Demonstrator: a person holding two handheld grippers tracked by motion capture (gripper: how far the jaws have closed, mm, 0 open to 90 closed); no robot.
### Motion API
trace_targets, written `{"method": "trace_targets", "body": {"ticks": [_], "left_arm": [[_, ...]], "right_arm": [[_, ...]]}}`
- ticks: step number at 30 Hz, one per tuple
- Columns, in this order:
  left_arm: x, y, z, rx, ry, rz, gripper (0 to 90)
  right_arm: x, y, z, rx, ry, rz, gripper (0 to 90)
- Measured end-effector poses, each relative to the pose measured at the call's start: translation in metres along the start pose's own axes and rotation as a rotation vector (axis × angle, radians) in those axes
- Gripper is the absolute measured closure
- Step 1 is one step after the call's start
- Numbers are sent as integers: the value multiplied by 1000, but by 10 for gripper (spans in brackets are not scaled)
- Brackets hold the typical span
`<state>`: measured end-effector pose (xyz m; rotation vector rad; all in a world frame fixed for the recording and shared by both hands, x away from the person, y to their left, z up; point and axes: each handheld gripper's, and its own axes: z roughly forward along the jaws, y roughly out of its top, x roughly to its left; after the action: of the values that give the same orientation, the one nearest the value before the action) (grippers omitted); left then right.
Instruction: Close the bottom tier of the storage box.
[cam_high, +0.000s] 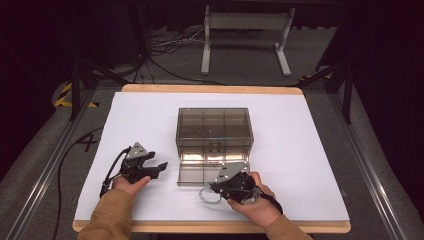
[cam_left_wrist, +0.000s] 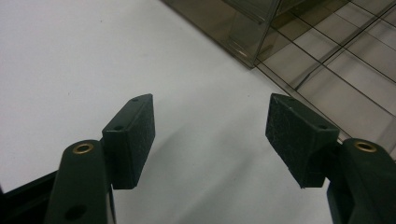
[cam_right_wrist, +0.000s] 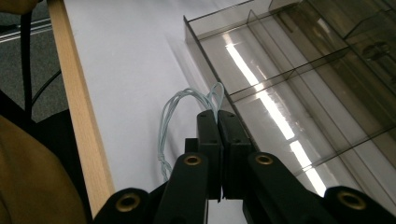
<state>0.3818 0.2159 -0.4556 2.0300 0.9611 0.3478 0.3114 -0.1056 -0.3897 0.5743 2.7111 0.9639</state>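
1. High view: a smoked clear drawer box (cam_high: 214, 131) stands mid-table on the white sheet (cam_high: 300, 165), with its bottom drawer (cam_high: 200, 172) pulled out toward the person. The left gripper (cam_high: 159, 169) rests on the sheet to the left of the drawer, jaws spread. The right gripper (cam_high: 216, 188) sits at the drawer's front edge, a pale wire loop (cam_high: 207, 196) beside it; its jaw state is hard to read here.
2. Left gripper view: the left gripper (cam_left_wrist: 210, 140) is spread wide over bare sheet, holding nothing. The box corner (cam_left_wrist: 247, 46) and the drawer's divider grid (cam_left_wrist: 345, 74) are cut off at the upper right.
3. Right gripper view: the right gripper (cam_right_wrist: 218, 116) is pressed together, pinching the wire loop (cam_right_wrist: 180, 105) just outside the drawer wall (cam_right_wrist: 205, 51). The visible compartments (cam_right_wrist: 280, 93) look empty, though glare streaks them. The wooden table edge (cam_right_wrist: 77, 107) runs along the left.
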Motion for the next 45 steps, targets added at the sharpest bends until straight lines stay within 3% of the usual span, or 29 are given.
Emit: {"method": "trace_targets", "body": {"ticks": [21,45], "left_arm": [[0,0,0,5,5,5,339],[0,0,1,3,3,1,340]], "right_arm": [[-16,8,-15,-50,-86,70,895],[-36,26,-17,-15,-169,82,895]]}}
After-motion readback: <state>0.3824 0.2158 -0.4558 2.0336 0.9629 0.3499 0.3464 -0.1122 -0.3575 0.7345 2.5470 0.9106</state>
